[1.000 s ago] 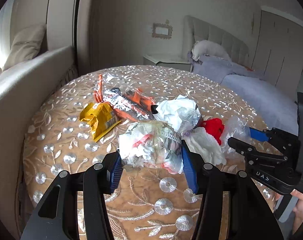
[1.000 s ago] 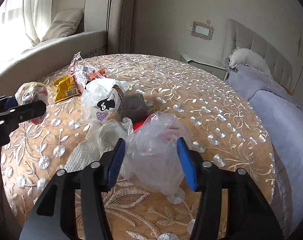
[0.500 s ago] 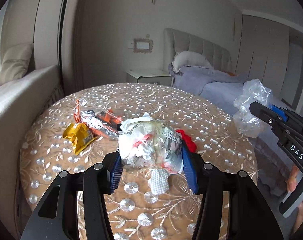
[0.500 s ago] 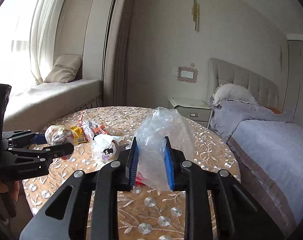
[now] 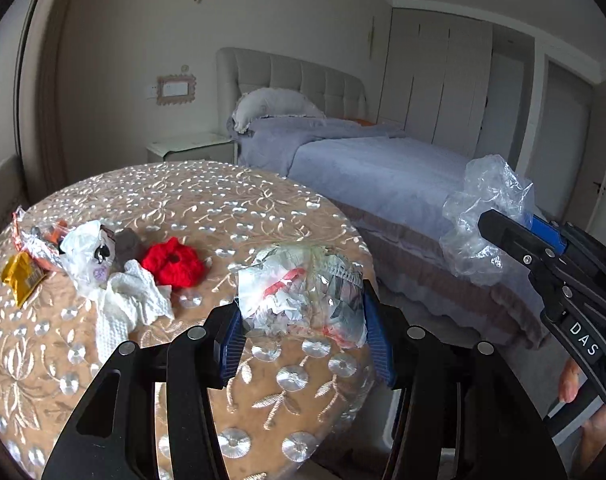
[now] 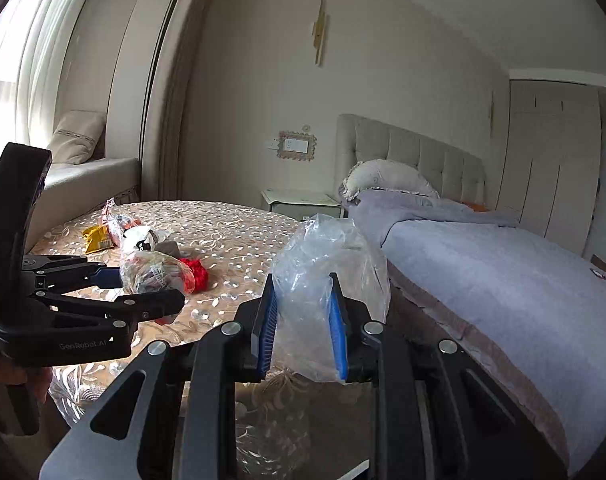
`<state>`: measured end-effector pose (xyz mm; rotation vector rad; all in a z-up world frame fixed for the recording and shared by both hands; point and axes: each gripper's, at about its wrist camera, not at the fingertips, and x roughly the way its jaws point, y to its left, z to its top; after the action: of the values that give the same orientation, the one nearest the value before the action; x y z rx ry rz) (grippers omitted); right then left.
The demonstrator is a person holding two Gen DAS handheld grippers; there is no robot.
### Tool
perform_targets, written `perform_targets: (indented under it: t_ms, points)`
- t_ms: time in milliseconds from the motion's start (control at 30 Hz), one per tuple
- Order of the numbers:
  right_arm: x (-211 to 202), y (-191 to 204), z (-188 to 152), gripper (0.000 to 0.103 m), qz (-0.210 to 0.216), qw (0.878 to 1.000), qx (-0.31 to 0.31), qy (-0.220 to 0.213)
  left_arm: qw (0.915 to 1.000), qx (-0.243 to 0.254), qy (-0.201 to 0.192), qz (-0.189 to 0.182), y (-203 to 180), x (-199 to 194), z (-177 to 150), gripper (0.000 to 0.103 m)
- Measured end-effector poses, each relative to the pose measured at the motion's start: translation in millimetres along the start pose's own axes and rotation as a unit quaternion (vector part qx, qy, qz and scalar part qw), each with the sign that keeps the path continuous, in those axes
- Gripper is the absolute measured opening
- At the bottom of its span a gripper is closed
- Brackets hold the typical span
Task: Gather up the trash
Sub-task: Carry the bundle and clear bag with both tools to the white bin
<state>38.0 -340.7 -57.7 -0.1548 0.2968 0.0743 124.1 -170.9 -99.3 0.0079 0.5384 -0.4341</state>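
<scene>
My left gripper (image 5: 303,316) is shut on a clear bag stuffed with crumpled wrappers (image 5: 303,288) and holds it above the round table's near right edge; the bag also shows in the right wrist view (image 6: 151,270). My right gripper (image 6: 303,320) is shut on a crumpled clear plastic bag (image 6: 323,264), held in the air off the table's right side, toward the bed; this bag also shows in the left wrist view (image 5: 483,220). On the table lie a red knitted piece (image 5: 171,262), a white paper towel (image 5: 127,304), a white plastic bag (image 5: 89,252), a silver-orange wrapper (image 5: 35,240) and a yellow wrapper (image 5: 21,278).
The round table (image 5: 231,204) has a gold embroidered cloth. A bed with a lilac cover (image 5: 383,168) stands to the right, a nightstand (image 5: 187,148) behind the table, and a cushioned window bench (image 6: 87,172) to the left. Wardrobe doors (image 5: 443,84) line the far wall.
Both grippers have lifted their bags off the table and swung to the right, toward the bed. The right gripper closed on the clear bag during the last second.
</scene>
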Motion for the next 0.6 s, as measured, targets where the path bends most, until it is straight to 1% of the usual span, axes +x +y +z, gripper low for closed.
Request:
perform_targets:
  t_ms: [133, 333, 467, 600]
  points:
    - [-20.5, -23.0, -23.0, 0.025, -0.037, 0.999, 0.011, 0.01, 0.9988, 0.019, 0.019, -0.041, -41.7, 17.4, -16.4, 0.052]
    - [-42.8, -53.1, -58.4, 0.025, -0.079, 0.996, 0.024, 0.026, 0.9924, 0.048, 0.045, -0.104, -101.1, 42.1, -46.0, 0.052]
    - [-49.6, -64.5, -83.1, 0.025, -0.104, 0.994, 0.028, 0.03, 0.9886, 0.068, 0.049, -0.125, -129.8, 55.4, -57.7, 0.052]
    - [-49.4, -77.4, -108.9, 0.025, -0.106, 0.992, 0.043, 0.052, 0.9844, 0.086, 0.056, -0.143, -154.7, 69.0, -67.7, 0.052]
